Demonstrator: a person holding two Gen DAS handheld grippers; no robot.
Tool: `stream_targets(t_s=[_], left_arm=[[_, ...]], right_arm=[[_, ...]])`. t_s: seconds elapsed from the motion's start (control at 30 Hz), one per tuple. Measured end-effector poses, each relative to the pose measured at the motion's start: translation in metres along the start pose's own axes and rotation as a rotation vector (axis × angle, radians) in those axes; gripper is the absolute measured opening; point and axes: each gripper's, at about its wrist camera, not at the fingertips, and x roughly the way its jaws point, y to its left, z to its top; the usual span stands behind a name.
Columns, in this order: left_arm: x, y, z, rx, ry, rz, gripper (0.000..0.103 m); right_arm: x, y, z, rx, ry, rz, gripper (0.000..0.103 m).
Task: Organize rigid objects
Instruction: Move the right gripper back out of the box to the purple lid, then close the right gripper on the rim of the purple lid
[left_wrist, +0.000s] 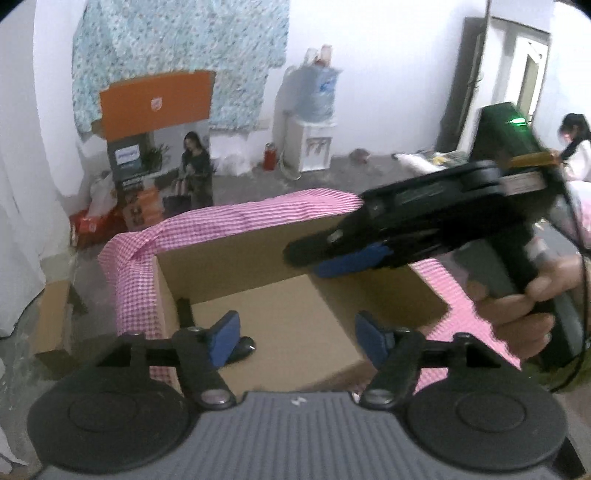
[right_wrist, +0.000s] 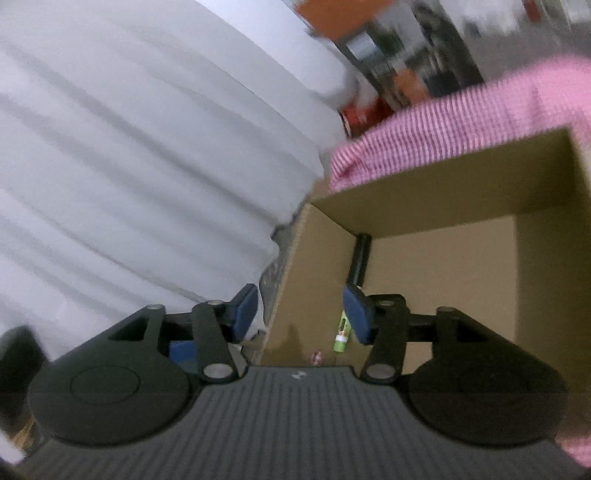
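Observation:
An open cardboard box (left_wrist: 236, 251) stands with pink checked cloth (left_wrist: 258, 212) draped round its rim. My left gripper (left_wrist: 297, 334) hangs over the box's near edge, open, with nothing between its blue pads. A dark rounded object (left_wrist: 244, 348) lies on the box floor by the left pad, and a black stick (left_wrist: 183, 312) leans in the corner. A hand holds my right gripper (left_wrist: 314, 260) over the box's right side. In the right wrist view my right gripper (right_wrist: 301, 314) is open and empty above the box (right_wrist: 424, 192), which holds a black cylinder (right_wrist: 360, 258) and a green tube (right_wrist: 341, 332).
A white curtain (right_wrist: 129, 166) hangs close to the left of the box. Behind are an orange-topped carton (left_wrist: 155, 99), a water dispenser (left_wrist: 312, 122), a red canister (left_wrist: 270, 157) and patterned fabric on the wall. A seated person (left_wrist: 574, 144) is at the far right.

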Motion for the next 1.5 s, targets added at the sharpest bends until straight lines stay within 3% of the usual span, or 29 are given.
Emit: stream_targets(t_s=[0.17,0.23,0.37,0.5,0.63,0.73,0.87,0.93,1.07,1.23,1.5], left_arm=[[-0.01,-0.025,-0.037,0.019,-0.021,-0.036,0.077],[-0.007,-0.04,-0.056,0.054,-0.023,-0.044,0.078],[0.007,-0.067,-0.089,0.105,-0.004,-0.069,0.078],[0.025,-0.091,-0.119,0.148,0.017,-0.103,0.078],[0.043,-0.11,-0.142,0.206,0.014,-0.076,0.076],[0.056,-0.121,-0.153,0.256,0.024,-0.06,0.069],[0.068,-0.129,-0.159,0.299,0.041,-0.055,0.056],[0.071,-0.133,-0.161,0.311,0.052,-0.059,0.046],[0.087,-0.138,-0.162,0.319,0.094,-0.065,0.034],[0.099,-0.143,-0.163,0.321,0.13,-0.098,0.031],[0.115,-0.162,-0.159,0.346,0.133,-0.164,0.031]], right_arm=[[-0.073,0.024,-0.05,-0.148,-0.142,-0.07,0.081],[-0.095,0.027,-0.075,-0.205,-0.179,-0.128,0.085],[-0.109,0.015,-0.132,-0.248,-0.199,-0.267,0.087],[-0.104,-0.01,-0.174,-0.217,-0.185,-0.332,0.087],[-0.086,-0.02,-0.211,-0.244,-0.162,-0.435,0.086],[-0.055,-0.041,-0.222,-0.201,-0.119,-0.456,0.079],[-0.024,-0.062,-0.222,-0.144,-0.062,-0.434,0.053],[-0.013,-0.067,-0.219,-0.146,-0.029,-0.43,0.046],[-0.014,-0.066,-0.221,-0.158,0.018,-0.443,0.022],[-0.007,-0.073,-0.22,-0.179,0.064,-0.459,0.013],[-0.028,-0.084,-0.219,-0.178,0.049,-0.506,0.013]])
